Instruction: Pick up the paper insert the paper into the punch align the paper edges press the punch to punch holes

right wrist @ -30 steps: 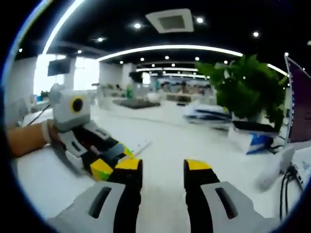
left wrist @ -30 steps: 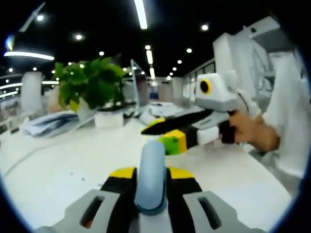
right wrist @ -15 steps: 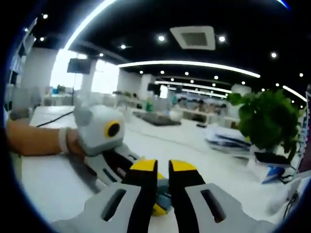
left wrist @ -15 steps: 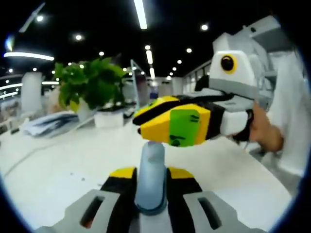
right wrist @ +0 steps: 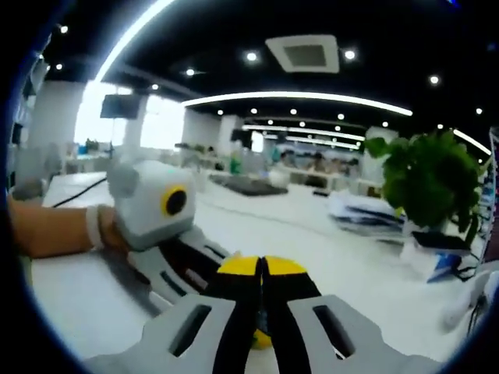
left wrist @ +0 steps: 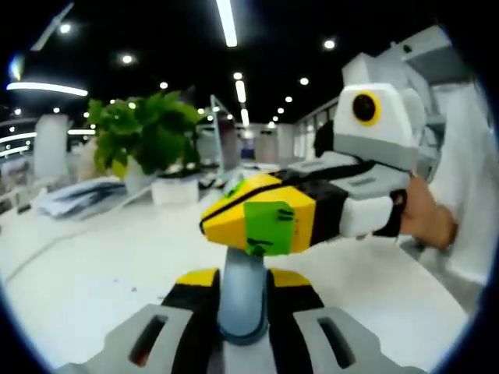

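Smooth matt plastic punch handle between matt jaws; glossy white table.

Grippers: 2, namely the left gripper and the right gripper.
Punch: 1, blue-grey handle.
Potted plant: 1.
Paper stack: 1.
Table: 1, white.
Hands: 2, one per gripper.
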A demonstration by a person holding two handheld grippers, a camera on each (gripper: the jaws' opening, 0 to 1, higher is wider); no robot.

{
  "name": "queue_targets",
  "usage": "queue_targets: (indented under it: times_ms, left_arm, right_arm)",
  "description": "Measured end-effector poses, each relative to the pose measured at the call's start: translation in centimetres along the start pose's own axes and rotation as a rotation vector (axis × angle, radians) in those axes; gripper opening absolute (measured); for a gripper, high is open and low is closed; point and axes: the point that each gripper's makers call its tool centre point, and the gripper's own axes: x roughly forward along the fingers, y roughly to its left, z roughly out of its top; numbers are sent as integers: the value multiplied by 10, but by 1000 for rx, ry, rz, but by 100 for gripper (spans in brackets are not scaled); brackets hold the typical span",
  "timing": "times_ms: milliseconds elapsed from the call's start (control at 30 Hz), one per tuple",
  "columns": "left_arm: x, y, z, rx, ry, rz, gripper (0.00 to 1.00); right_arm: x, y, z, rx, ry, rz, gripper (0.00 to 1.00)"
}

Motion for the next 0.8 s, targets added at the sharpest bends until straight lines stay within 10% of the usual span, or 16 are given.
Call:
queue_targets:
  times_ms: [167, 800]
  left_arm:
    - [0, -1, 0, 0, 0, -1, 25]
    - [1, 0, -1, -3, 3, 9, 25]
  right_arm:
    - [-3, -7, -4, 169, 11, -16, 3]
    - [5, -13, -28, 292, -21, 56, 2]
